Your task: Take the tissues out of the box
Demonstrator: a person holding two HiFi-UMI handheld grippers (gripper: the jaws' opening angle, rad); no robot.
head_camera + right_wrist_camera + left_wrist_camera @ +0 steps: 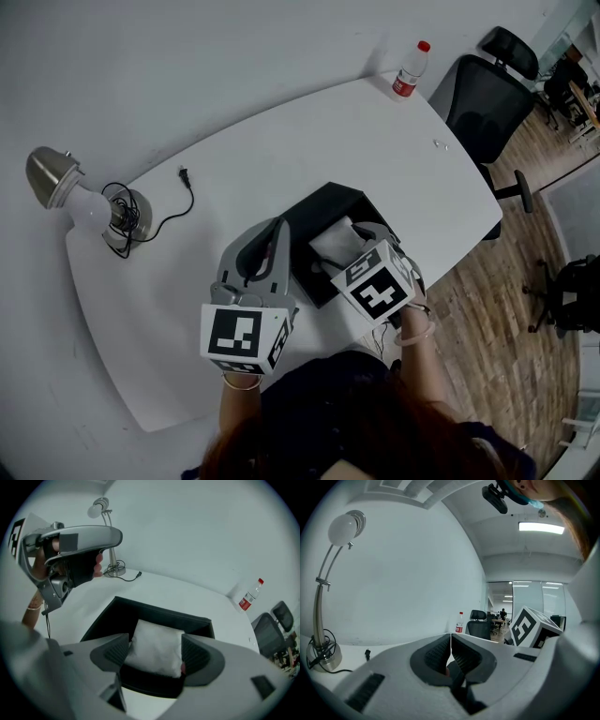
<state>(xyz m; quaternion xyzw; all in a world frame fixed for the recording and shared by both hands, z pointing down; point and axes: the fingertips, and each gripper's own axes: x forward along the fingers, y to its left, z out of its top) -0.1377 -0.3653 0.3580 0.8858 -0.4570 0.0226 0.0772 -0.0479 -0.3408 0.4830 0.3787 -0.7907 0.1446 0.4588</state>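
Between the right gripper's (155,645) jaws: the white tissue pack (158,637), lying in the black box (161,615). The jaws are spread wide, one at each side edge of the pack. No squeeze shows, so the pack is released. Cannot tell whether the pads brush its edges. The pack's near end and the box's front wall are hidden behind the jaws.

Left gripper (451,641): jaws clenched together, nothing between them, held above the table (281,141). The box lies to their right. Beyond them are a lamp (344,527), a bottle (460,622) and a chair (477,623), the last two small and far off.
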